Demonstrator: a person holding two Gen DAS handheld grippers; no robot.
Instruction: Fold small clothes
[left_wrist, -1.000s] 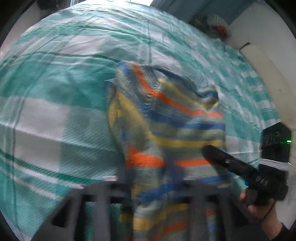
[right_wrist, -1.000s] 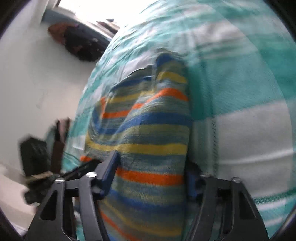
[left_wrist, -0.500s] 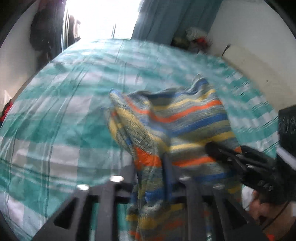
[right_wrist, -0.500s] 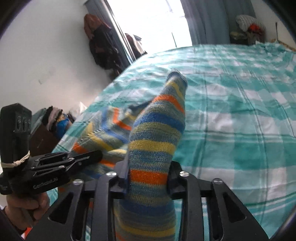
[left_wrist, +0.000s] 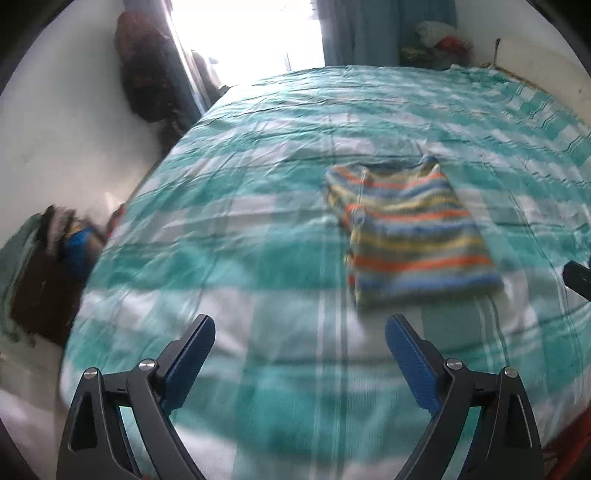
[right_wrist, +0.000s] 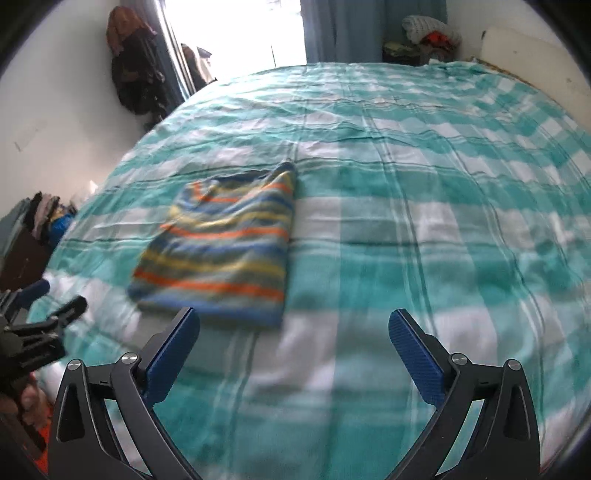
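A small striped knit garment (left_wrist: 410, 236) in blue, yellow, orange and grey lies folded flat on the teal and white checked bedsheet (left_wrist: 258, 229). It also shows in the right wrist view (right_wrist: 225, 243). My left gripper (left_wrist: 299, 347) is open and empty, held back from the garment's near left corner. My right gripper (right_wrist: 293, 339) is open and empty, just short of the garment's near edge. The left gripper's fingers (right_wrist: 66, 314) show at the left edge of the right wrist view.
The bed (right_wrist: 424, 184) fills most of both views. Dark clothes hang on the wall (right_wrist: 129, 74) at the back left. A pile of clothes (left_wrist: 55, 236) sits beside the bed on the left. A bright window (right_wrist: 236, 33) is behind.
Both grippers let go of the striped garment and pulled back and up. The garment now lies folded flat on the bed, and both jaws stand wide open.
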